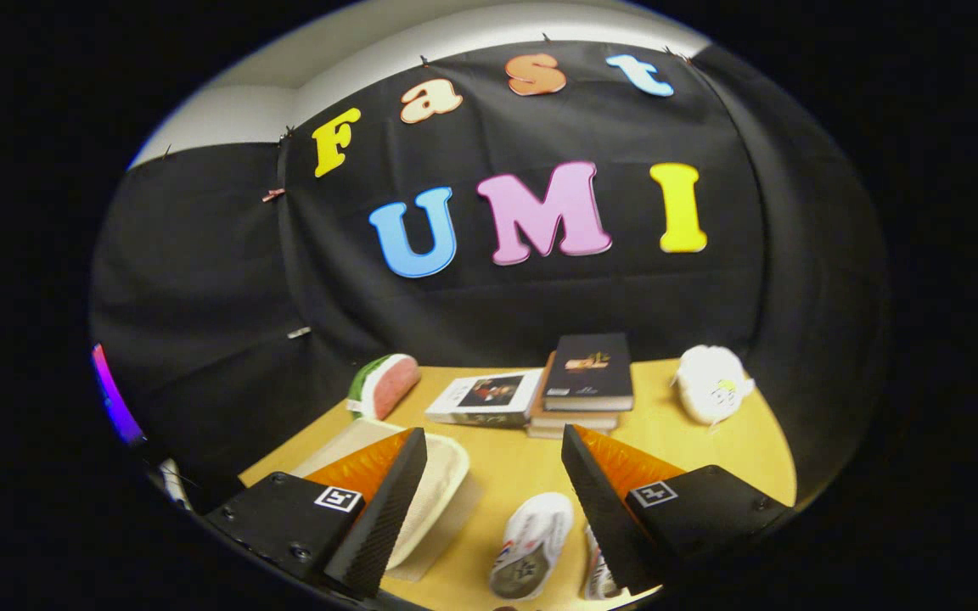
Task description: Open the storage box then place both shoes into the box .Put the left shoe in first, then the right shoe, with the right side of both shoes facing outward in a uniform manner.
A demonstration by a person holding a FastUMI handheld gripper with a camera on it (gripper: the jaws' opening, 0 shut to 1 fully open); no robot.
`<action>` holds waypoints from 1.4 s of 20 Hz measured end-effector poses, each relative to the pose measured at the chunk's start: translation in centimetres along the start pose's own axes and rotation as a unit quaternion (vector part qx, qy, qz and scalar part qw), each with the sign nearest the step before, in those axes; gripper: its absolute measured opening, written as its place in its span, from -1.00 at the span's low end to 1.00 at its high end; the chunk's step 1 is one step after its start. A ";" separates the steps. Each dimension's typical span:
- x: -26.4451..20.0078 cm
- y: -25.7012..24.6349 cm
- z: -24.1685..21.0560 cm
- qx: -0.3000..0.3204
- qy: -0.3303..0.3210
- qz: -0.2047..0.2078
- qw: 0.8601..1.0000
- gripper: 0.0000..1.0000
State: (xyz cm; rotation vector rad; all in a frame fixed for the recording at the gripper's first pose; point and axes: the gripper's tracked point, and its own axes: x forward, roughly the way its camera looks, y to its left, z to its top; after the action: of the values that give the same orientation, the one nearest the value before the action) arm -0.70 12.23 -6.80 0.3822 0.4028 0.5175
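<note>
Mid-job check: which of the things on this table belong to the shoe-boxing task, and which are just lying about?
For the job:
- storage box, lid still shut, behind the left finger
- shoe between the open fingers
- second shoe, partly hidden by the right finger
- gripper, open, holding nothing

Just lying about:
- watermelon-slice toy
- books
- white plush toy

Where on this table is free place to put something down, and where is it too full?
Bare wood lies ahead of the open gripper, between the books and the shoe. Another patch lies between the books and the white plush toy. Crowded: the storage box behind the left finger, both shoes below.
</note>
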 end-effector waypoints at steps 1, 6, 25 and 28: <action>0.5 0.5 -1.0 0.032 0.022 0.024 0.999 0.96; 1.6 2.8 -6.9 0.188 0.149 0.124 0.963 0.96; 2.6 8.1 -13.0 0.386 0.239 0.203 0.867 -0.90; 2.0 11.4 -7.9 0.369 0.212 0.234 0.874 -0.89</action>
State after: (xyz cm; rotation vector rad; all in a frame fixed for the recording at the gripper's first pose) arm -7.27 24.43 -9.00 1.1364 0.9527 0.9238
